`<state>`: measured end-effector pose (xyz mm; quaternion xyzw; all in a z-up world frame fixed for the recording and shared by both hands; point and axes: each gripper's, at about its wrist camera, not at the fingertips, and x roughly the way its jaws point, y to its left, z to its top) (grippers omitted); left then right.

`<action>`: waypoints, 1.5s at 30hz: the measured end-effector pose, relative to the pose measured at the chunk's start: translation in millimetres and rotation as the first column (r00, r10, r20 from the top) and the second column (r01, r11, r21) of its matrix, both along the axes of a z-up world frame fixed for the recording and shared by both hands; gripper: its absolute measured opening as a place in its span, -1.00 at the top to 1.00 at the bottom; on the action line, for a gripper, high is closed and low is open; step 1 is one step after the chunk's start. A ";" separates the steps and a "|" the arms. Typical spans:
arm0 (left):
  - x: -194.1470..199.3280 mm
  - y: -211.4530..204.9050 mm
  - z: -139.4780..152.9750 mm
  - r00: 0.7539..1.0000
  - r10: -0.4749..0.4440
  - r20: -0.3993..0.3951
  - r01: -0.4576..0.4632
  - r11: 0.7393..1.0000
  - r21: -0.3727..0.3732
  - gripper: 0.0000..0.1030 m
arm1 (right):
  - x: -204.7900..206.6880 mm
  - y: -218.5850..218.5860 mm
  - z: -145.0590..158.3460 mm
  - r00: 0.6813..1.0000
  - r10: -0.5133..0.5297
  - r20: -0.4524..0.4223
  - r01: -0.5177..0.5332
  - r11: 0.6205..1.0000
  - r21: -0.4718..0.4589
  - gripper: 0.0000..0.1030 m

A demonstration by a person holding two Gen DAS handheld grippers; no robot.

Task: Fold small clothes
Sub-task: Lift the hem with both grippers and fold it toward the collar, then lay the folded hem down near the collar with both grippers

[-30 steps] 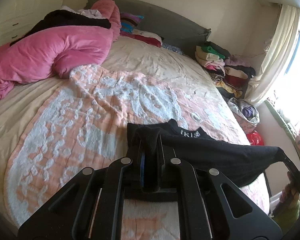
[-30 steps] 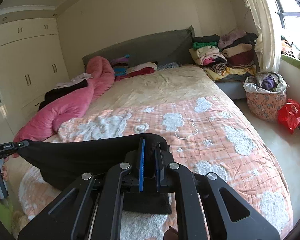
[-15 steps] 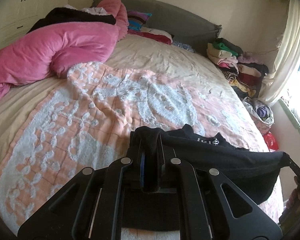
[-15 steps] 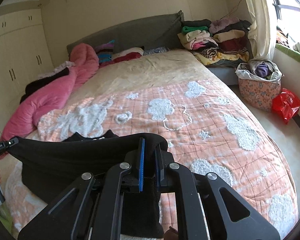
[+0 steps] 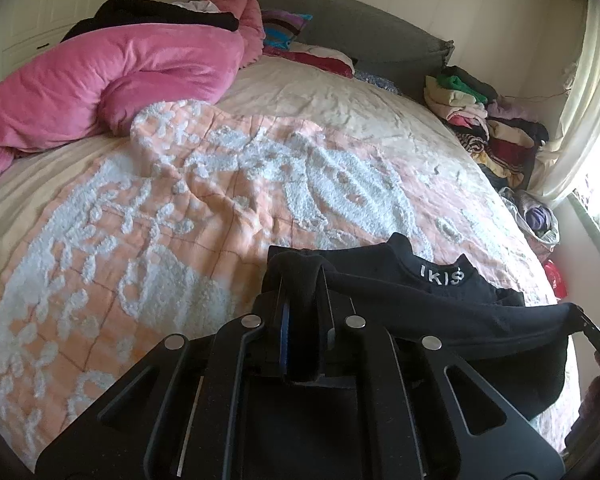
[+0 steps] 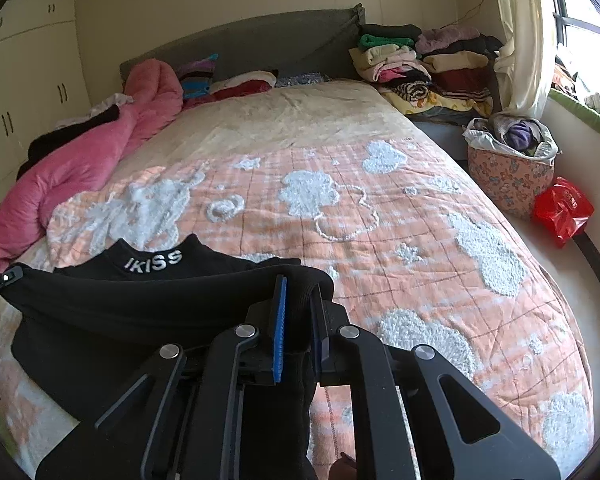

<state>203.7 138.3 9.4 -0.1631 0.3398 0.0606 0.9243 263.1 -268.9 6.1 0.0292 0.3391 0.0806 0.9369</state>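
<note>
On the bed's orange quilt [image 6: 380, 240] the black garment [image 6: 140, 304] hangs between us, collar end already resting down. Our left tongs [image 5: 302, 312] and right tongs [image 6: 300, 312] each pinch a corner tight, keeping the edge taut for a straight fold.

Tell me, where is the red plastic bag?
In the right wrist view the red plastic bag lies on the floor at the right, beside the bed's right edge, touching the floral laundry basket under the window.

Collar text: white letters "IKISS" on the neckband of the black garment [image 6: 152, 260], partly cut off in the left wrist view.
</note>
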 end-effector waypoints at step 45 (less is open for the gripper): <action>45.7 -40.3 -44.1 0.982 -0.059 -0.180 0.072 0.995 0.069 0.89 | 46.7 89.0 -62.6 0.976 0.120 -0.183 -0.154 0.971 -0.182 0.58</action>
